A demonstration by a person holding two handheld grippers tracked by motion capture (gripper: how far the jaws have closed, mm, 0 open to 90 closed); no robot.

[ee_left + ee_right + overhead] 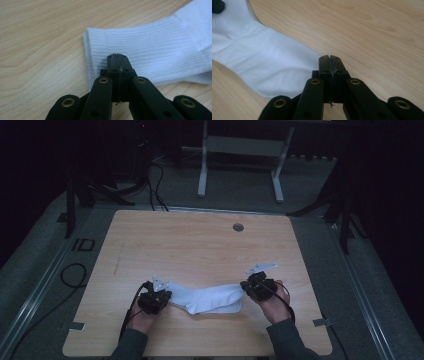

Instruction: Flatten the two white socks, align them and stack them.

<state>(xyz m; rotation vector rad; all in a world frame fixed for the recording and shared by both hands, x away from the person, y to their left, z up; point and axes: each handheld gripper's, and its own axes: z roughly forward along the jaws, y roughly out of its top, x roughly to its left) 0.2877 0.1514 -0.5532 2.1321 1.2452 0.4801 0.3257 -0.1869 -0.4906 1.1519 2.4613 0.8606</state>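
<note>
A white sock [210, 299] lies stretched across the near part of the wooden table [200, 245], between my two grippers. My left gripper [169, 298] is at the ribbed cuff [150, 52], and its jaws [117, 56] are pressed together over the cuff's edge. My right gripper [245, 288] is at the toe end [267, 60]. Its jaws [330, 58] are shut with a sliver of white fabric in the seam between them. The far end of the sock in the right gripper view runs to the black tip of the other gripper [217, 6].
A round grommet [238, 227] sits in the tabletop near the far edge. Beyond the table stands a white metal frame [240, 165] on a dark floor. Black cables [75, 275] lie on the floor at the left. Bare wood lies ahead of the sock.
</note>
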